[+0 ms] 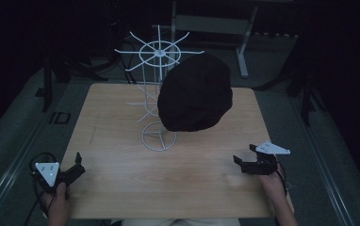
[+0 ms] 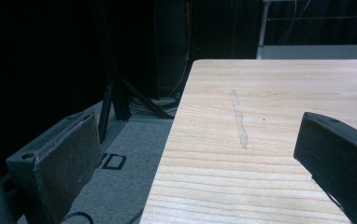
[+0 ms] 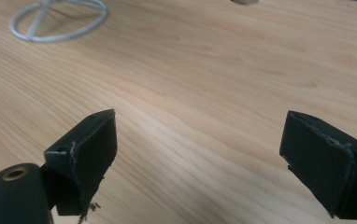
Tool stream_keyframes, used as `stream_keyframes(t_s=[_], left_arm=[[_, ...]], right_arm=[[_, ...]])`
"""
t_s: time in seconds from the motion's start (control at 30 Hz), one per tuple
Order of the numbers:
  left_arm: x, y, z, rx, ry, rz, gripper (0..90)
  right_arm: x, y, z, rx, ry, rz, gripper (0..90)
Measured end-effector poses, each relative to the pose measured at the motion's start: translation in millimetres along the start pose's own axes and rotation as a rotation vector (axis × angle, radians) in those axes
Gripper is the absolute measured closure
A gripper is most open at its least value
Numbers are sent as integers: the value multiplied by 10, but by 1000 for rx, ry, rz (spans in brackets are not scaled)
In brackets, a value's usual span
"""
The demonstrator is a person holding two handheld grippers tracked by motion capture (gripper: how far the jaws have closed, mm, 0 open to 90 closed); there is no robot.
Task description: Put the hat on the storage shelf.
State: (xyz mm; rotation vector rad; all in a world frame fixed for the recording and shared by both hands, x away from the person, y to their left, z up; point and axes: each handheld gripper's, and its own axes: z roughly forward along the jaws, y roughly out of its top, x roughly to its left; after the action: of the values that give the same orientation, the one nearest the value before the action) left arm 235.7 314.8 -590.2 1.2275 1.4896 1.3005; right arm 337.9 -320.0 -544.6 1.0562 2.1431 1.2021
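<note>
in the high view, a black cap [image 1: 196, 92] is hanging on a white wire rack [image 1: 158, 94] that is standing toward the far middle of the wooden table [image 1: 121, 183]. the left gripper [image 1: 77, 165] is sitting at the near left edge of the table, well apart from the cap, with its jaws spread and nothing between them. the right gripper [image 1: 244, 154] is resting near the right edge, also well apart from the cap, its jaws parted and empty.

in the left gripper view, the left gripper [image 2: 195, 154] is looking along the table's left edge [image 2: 176, 116], jaws standing wide and gripping nothing.

in the right gripper view, the right gripper [image 3: 200, 154] is hovering over bare wood, jaws released, with the rack's ring base [image 3: 57, 21] lying farther off.
</note>
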Motion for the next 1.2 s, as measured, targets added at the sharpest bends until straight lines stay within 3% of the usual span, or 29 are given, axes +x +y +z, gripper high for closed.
stream_keyframes(t_s=[0.33, 0.7, 1.07, 1.2], left_arm=[[2, 0, 2, 1, -1, -1, 13], [1, 0, 2, 1, 2, -2, 13], [4, 0, 1, 2, 0, -3, 13], [3, 0, 1, 1, -2, -2, 13]], right_arm=[[-112, -272, -135, 30, -87, 52, 110], [-204, -486, -274, 26, -256, 55, 111], [-333, -559, -388, -21, -404, 157, 111], [-358, -567, -407, -37, -420, 183, 127]])
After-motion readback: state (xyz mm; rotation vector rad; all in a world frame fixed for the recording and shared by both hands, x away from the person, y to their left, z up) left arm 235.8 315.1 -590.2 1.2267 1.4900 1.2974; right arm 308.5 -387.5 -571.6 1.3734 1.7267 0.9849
